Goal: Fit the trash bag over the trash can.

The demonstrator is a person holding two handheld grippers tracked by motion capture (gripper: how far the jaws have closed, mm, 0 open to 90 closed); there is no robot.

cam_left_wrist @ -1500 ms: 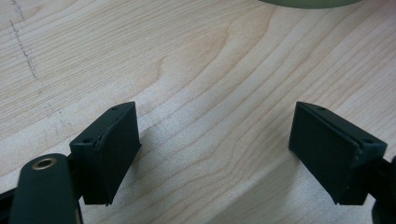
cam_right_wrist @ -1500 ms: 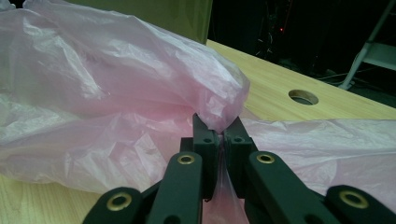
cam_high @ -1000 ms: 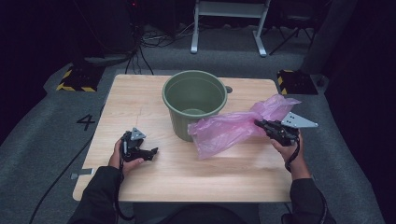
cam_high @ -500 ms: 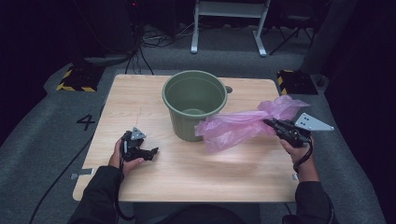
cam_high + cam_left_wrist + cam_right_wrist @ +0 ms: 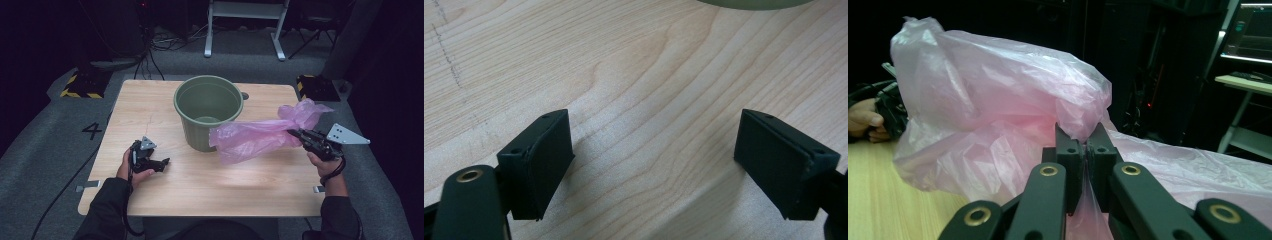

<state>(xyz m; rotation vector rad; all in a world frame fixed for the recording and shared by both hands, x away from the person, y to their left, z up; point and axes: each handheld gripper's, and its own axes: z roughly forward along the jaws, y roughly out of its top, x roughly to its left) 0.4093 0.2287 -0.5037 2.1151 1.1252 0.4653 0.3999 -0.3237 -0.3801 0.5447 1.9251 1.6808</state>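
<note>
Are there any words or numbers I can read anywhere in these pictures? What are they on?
"4": a dark number on the grey floor, left of the wooden table.
No words or labels show on the green bucket, the pink plastic bag or either gripper.
The yellow and black stripes on the floor block are a warning pattern, not writing.

Black grippers with brass-ringed screws; seemingly dark sleeves point(image 5: 107, 212)
</note>
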